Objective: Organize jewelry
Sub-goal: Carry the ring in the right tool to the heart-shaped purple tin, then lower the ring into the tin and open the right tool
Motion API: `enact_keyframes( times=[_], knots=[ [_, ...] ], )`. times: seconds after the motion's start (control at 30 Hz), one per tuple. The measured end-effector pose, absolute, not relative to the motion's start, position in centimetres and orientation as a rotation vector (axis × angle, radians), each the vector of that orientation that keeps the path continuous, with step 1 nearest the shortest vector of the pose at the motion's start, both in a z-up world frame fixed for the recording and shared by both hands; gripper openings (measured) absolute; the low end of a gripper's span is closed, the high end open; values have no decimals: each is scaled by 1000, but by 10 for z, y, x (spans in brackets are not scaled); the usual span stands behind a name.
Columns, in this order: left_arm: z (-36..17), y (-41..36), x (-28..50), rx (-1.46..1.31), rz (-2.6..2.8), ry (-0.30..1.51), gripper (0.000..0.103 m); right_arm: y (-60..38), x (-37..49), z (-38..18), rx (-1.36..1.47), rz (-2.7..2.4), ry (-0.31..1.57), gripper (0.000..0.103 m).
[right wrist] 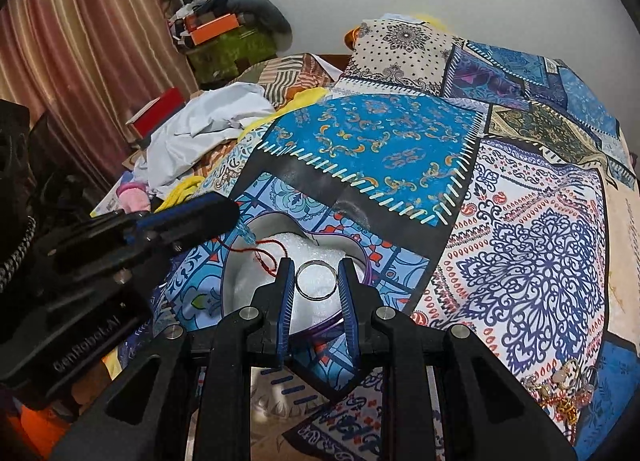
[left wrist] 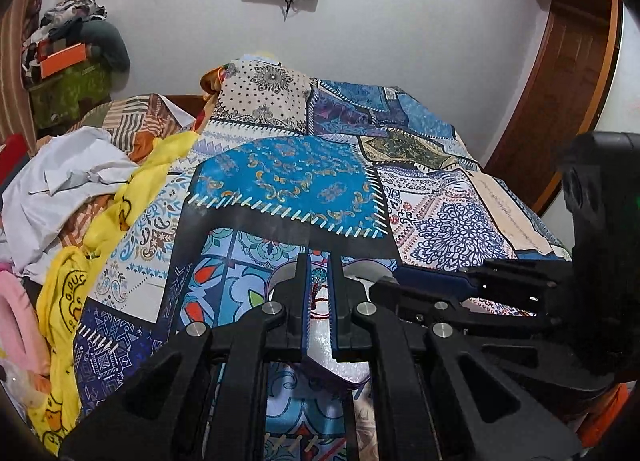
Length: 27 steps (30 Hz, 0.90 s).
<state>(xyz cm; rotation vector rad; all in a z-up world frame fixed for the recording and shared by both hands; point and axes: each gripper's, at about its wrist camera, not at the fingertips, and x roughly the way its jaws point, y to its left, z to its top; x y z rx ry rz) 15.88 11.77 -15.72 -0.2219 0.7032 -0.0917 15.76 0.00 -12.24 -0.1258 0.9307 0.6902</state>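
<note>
The right tool (right wrist: 316,281) stands at a narrow opening with the silver bangle (right wrist: 316,281) between its fingers, directly ahead of the tips; whether the pads press the rim or merely bracket it cannot be told; the bangle lies over the white foam lining of the heart-shaped box (right wrist: 356,251), which rests on the patterned bedspread (right wrist: 520,253). The left tool (left wrist: 319,293) is nearly closed, and a red thread necklace (left wrist: 320,301) with a blue pendant runs between its fingers; in the right wrist view the pendant (right wrist: 249,236) hangs just below the left tool's tip, with the thread trailing onto the foam beside the bangle. The bangle appears rigid, light and smooth, so it is likely to slip; grip it across opposite outer edges with moderate force. The thread is limp and prone to snagging; hold it near the pendant, where the weight sits. More jewelry (right wrist: 564,393) lies to the far right of the right tool.
</note>
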Motion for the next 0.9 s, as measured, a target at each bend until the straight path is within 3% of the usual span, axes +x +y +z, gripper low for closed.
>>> enact_keyframes(
  times=[0.4,0.9],
  knots=[
    [-144,113,150,-188,-53,704,7,7,157,-124,-181,683,947,24],
    [-101,103,117,-156,-18,632,9,-34,136,-66,-126,619,814,25]
  ],
)
